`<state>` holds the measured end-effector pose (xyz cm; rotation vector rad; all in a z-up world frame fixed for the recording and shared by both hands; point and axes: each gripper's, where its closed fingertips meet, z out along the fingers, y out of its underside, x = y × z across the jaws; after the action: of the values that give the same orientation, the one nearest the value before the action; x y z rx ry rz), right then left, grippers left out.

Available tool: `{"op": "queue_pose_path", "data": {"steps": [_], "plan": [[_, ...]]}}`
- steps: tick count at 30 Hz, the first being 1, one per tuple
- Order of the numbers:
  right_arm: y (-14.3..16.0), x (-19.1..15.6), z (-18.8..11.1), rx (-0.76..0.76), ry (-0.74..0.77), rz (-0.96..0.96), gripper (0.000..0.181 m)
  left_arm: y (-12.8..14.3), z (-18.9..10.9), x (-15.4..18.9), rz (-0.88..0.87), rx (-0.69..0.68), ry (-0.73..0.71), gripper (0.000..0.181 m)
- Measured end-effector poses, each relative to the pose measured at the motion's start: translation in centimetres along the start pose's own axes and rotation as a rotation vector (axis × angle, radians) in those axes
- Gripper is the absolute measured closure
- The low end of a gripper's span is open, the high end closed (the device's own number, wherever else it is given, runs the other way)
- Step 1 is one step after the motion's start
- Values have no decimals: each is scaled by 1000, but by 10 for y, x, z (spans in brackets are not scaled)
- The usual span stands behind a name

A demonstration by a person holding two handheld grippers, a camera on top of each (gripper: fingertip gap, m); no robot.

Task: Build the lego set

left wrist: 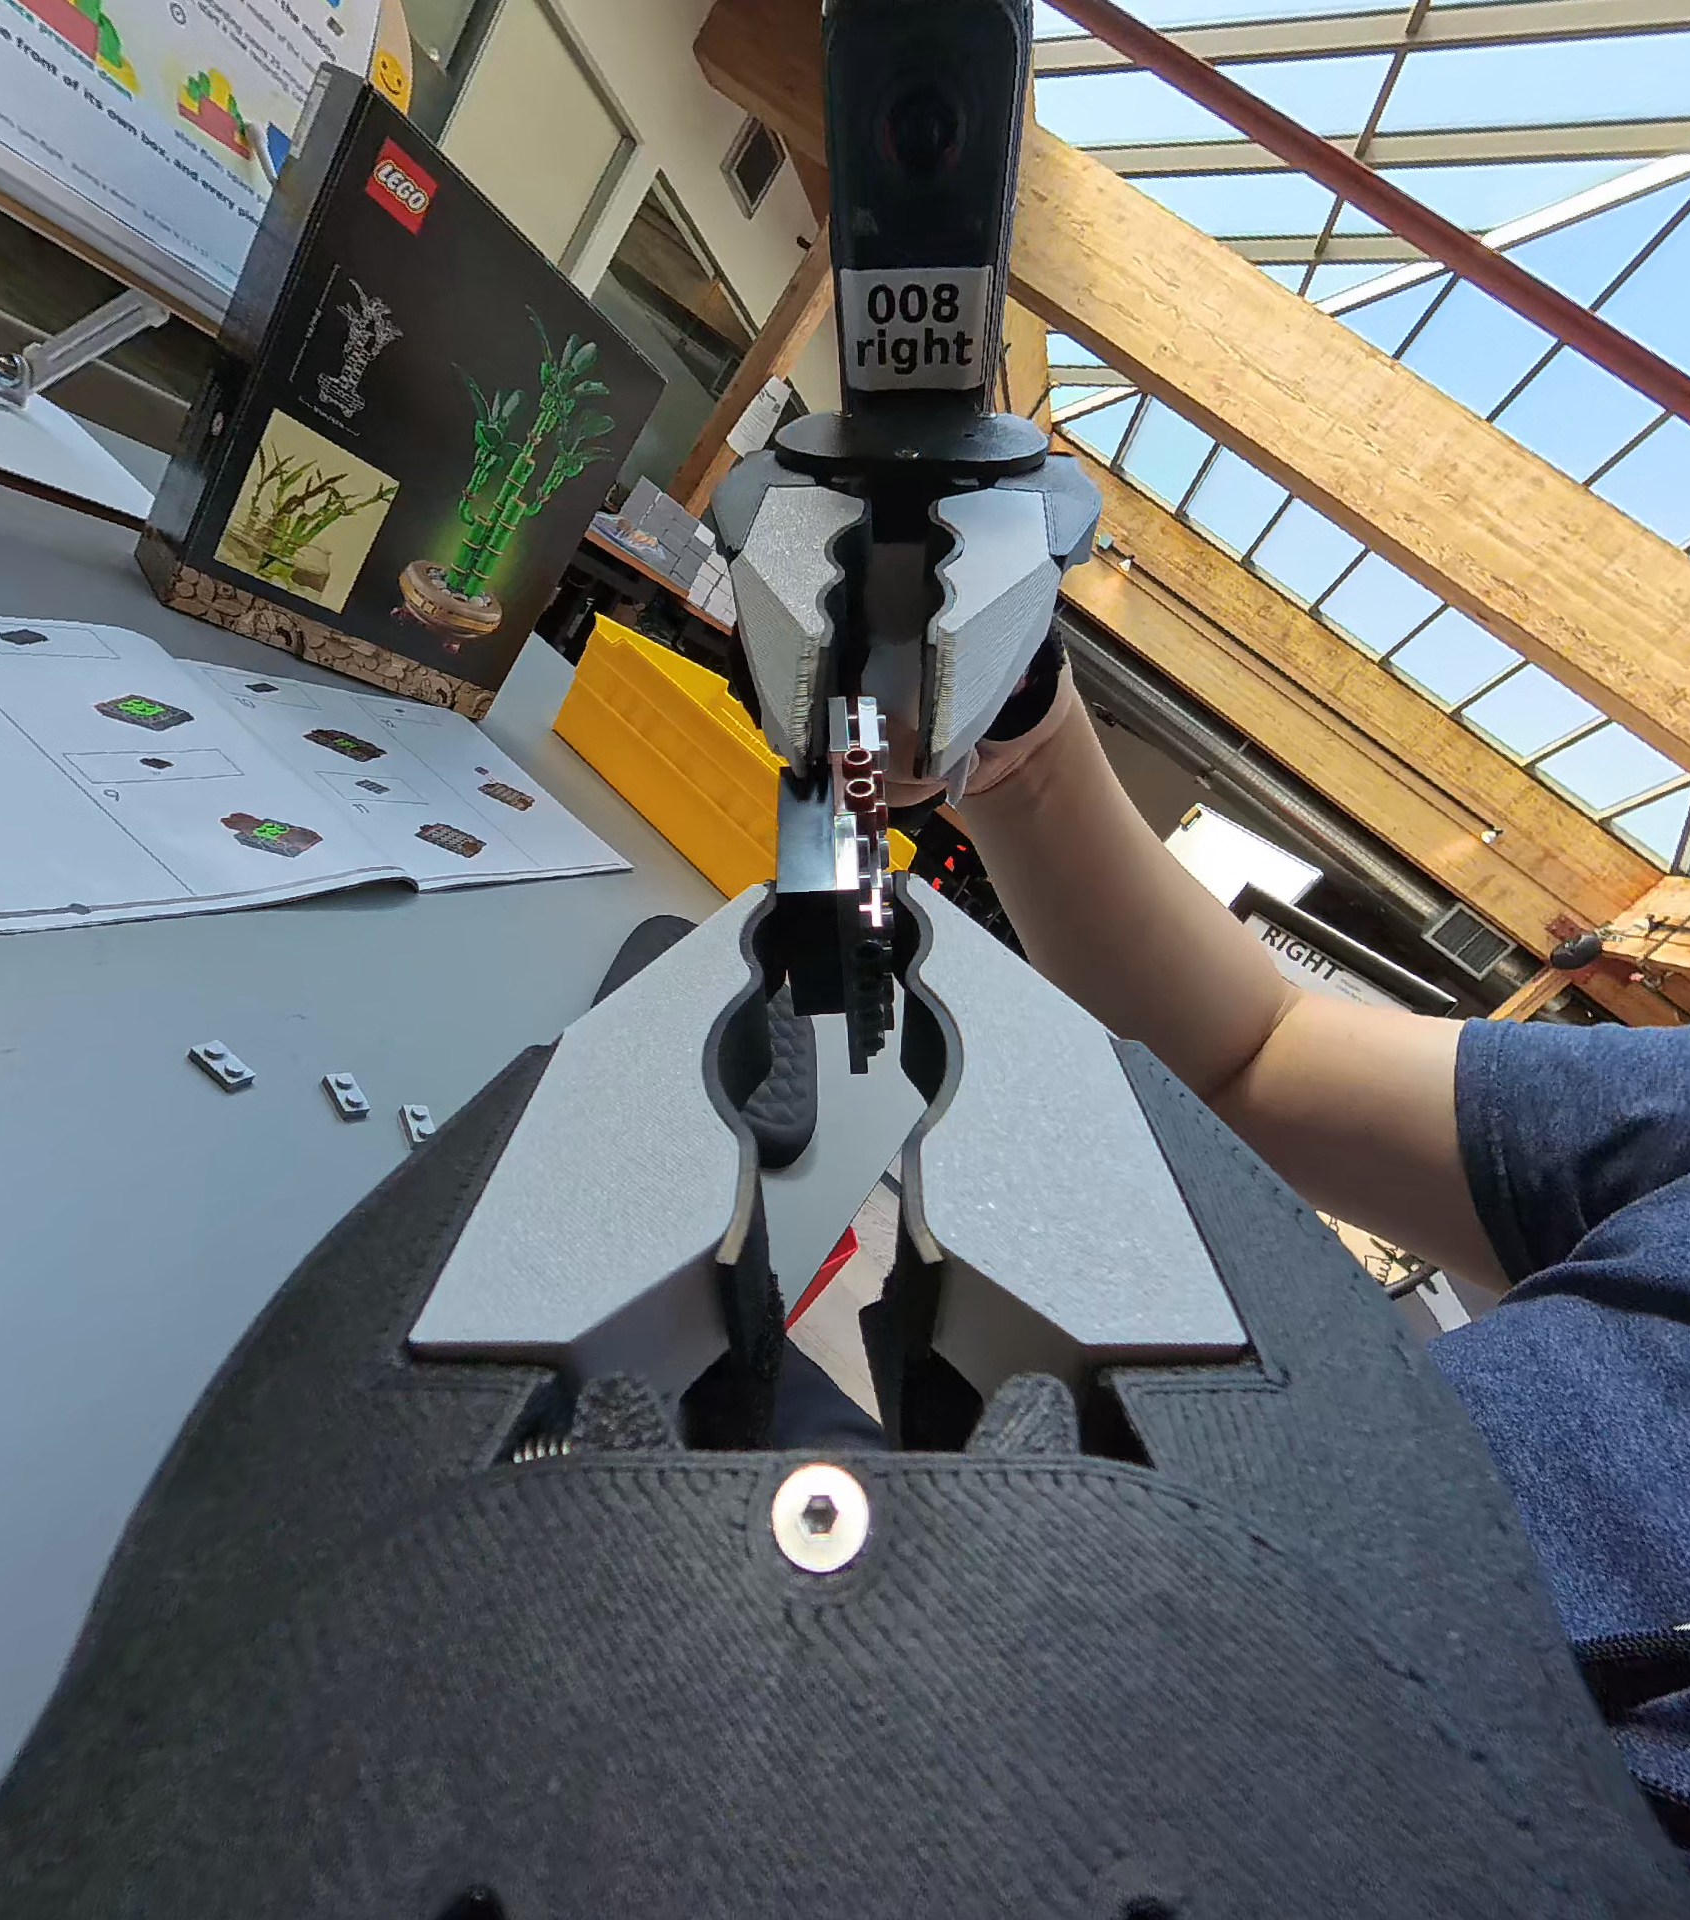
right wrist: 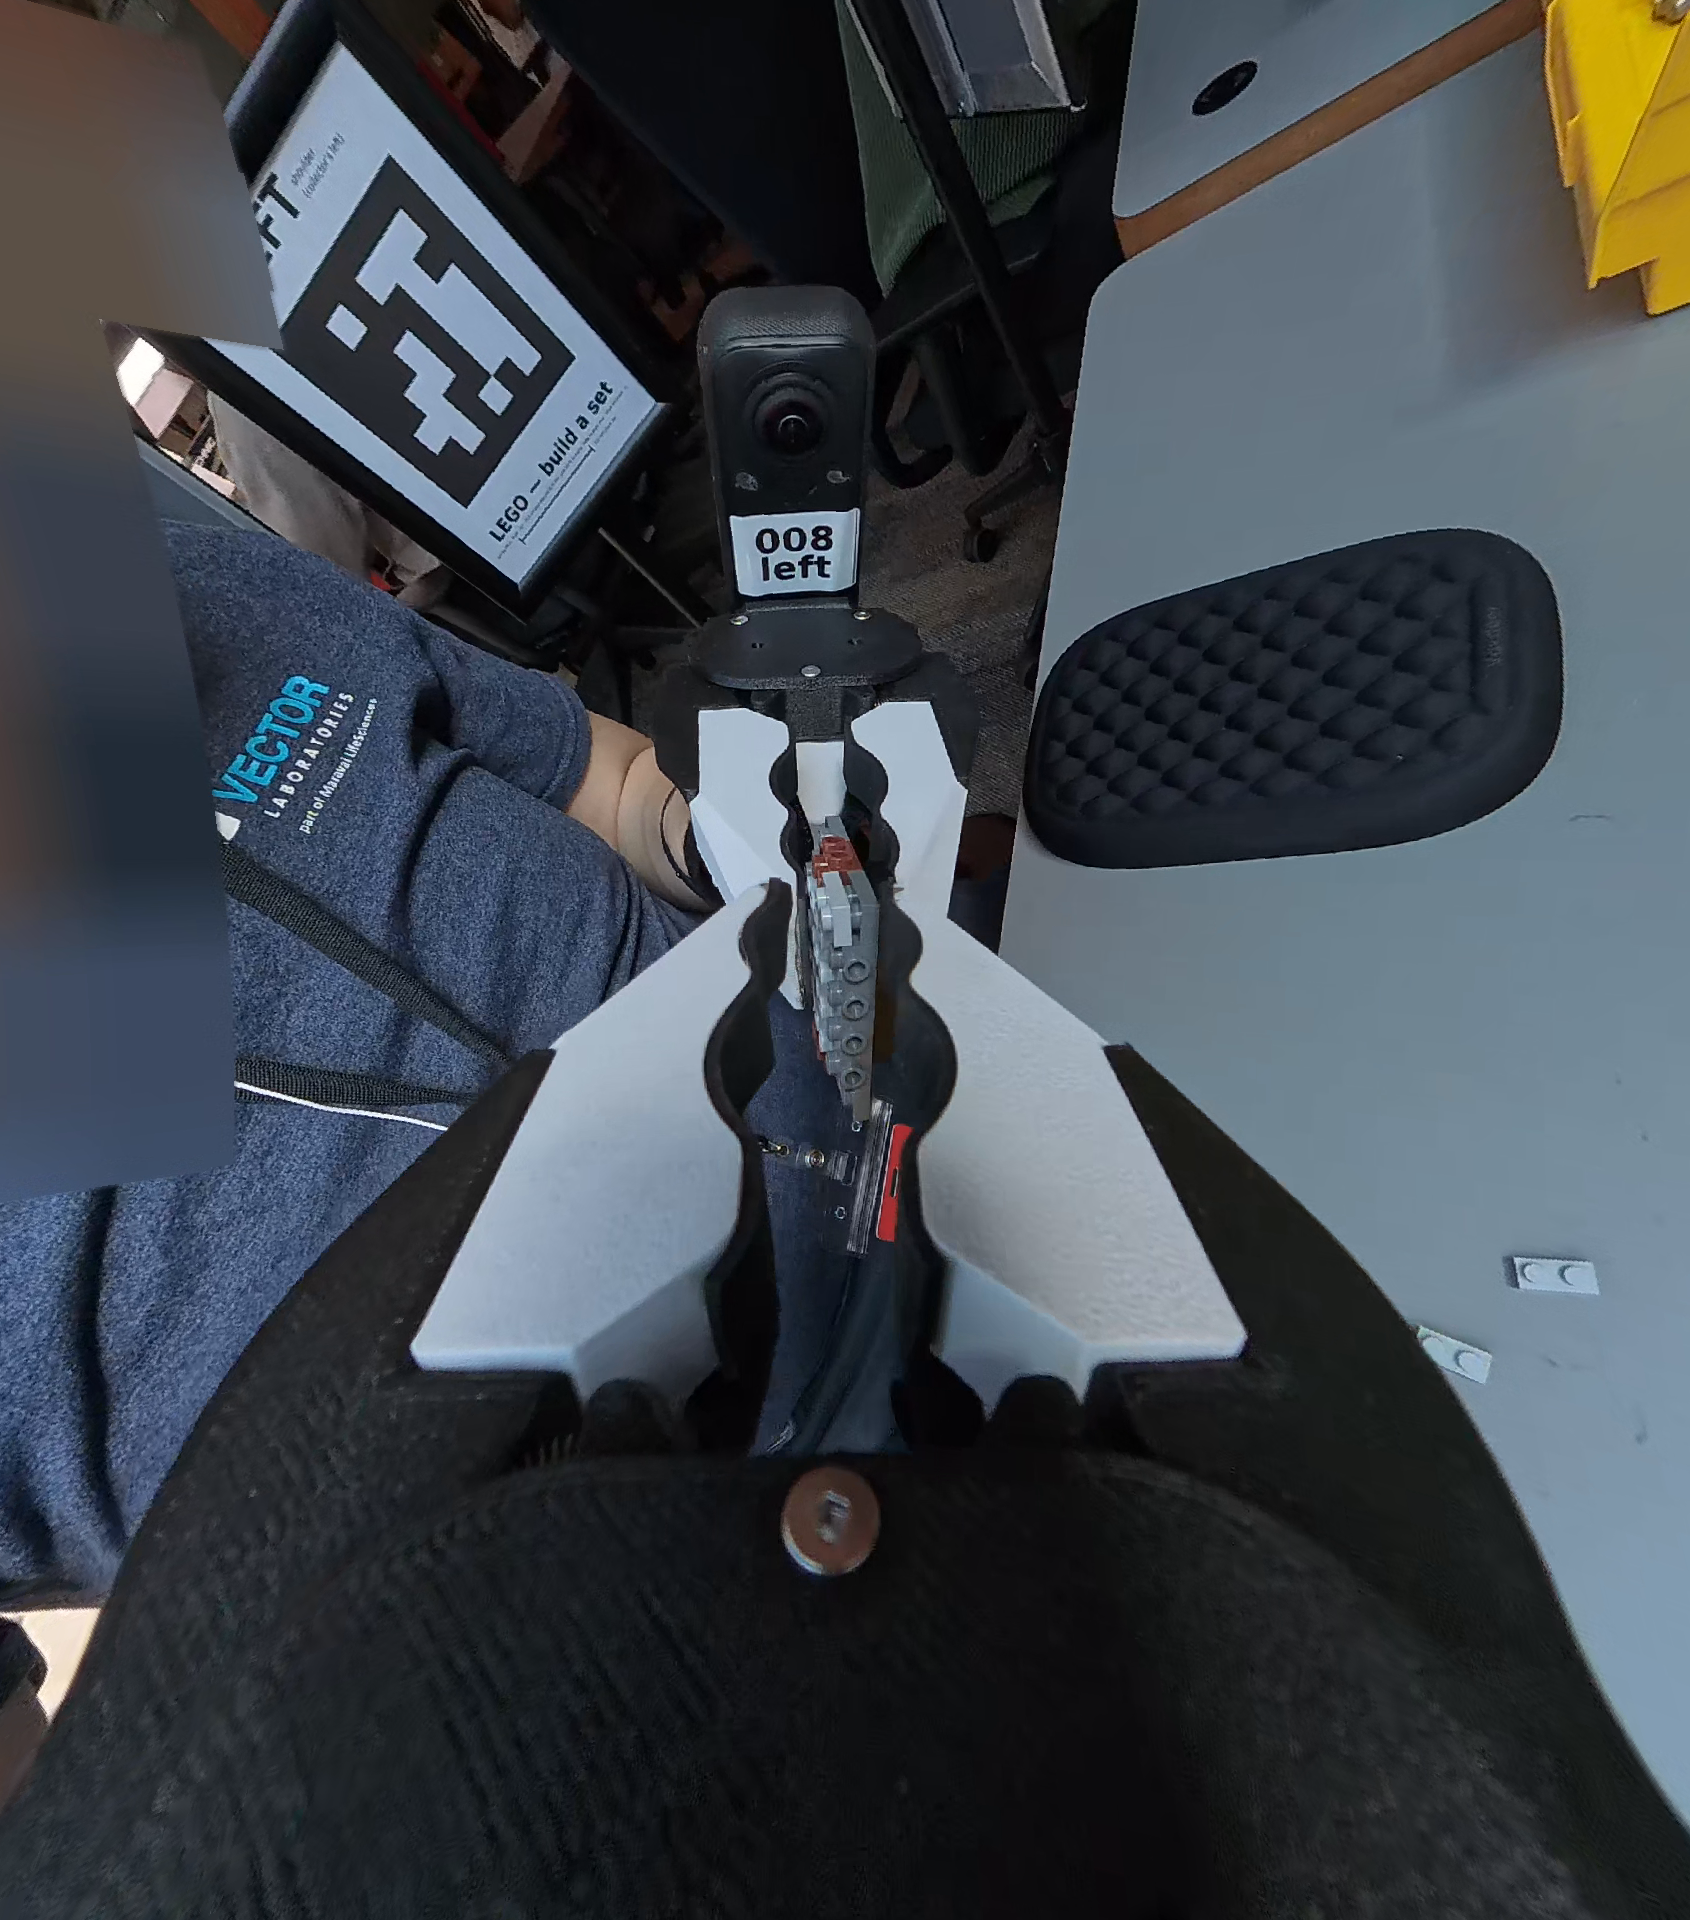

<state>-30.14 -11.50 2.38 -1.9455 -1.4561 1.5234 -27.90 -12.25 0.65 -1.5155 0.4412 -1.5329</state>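
Left hand-held gripper [left wrist: 836,914]: closed on the lower end of the lego assembly [left wrist: 841,883], held up off the table [left wrist: 145,1195].
Right hand-held gripper [left wrist: 867,764]: pinching the assembly's top end, at the grey and brown pieces.
Progress: early (a small black plate with few layers).
Left over: three grey plates [left wrist: 221,1066] below the assembly; instruction booklet [left wrist: 197,779] open beyond them; box [left wrist: 405,416] farthest.

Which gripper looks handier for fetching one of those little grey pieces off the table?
Probably right. The left gripper clamps the black base of the half-built model, so it should keep holding. The right gripper only pinches the model's top, and could let go to reach the loose grey plates.
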Motion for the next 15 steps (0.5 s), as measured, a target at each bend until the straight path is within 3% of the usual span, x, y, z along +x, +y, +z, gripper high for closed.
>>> {"op": "queue_pose_path", "data": {"steps": [15], "plan": [[3, -5, -1, 20, -60, -13, 173, 2, 1, 7, 48, -17, 22, 164]]}}
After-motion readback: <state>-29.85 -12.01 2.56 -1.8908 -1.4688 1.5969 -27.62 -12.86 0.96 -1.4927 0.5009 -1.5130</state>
